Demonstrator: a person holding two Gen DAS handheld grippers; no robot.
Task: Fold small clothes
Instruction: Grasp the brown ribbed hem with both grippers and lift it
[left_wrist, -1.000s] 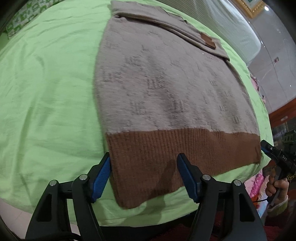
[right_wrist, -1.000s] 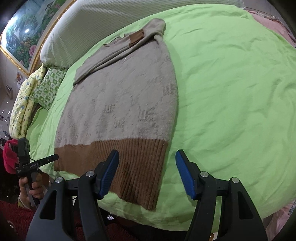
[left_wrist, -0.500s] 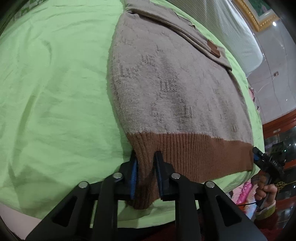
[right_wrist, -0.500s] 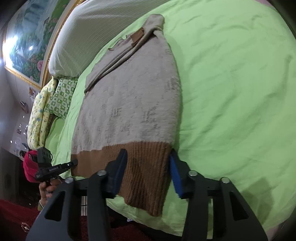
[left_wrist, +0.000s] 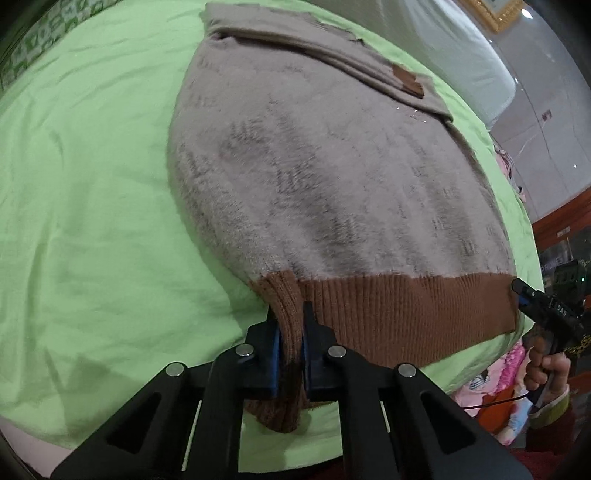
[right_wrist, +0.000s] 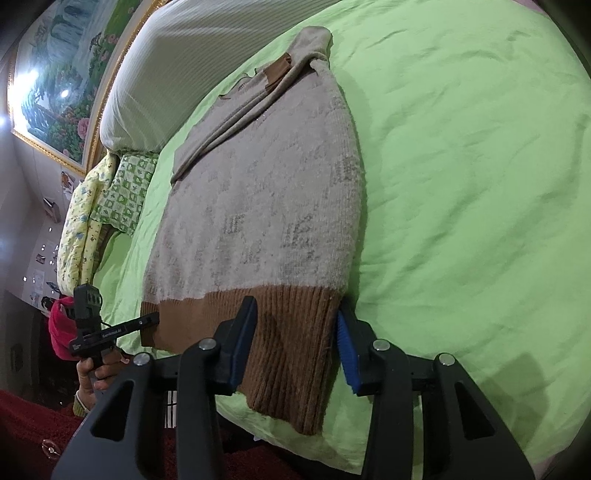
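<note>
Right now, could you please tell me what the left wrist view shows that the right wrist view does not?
Only the left wrist view shows the left hand-held gripper shut on a bunched fold of the sweater's brown ribbed hem.

Only the right wrist view shows the framed painting, the patterned pillows and the right hand-held gripper straddling the hem's other corner, its jaws having just been closing.

Both show the beige sweater on the green bedsheet.

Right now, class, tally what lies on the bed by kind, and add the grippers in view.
Sweater: 1
Green sheet: 1
White pillow: 1
Patterned pillows: 2
Grippers, left gripper and right gripper: 2
Total: 7
</note>
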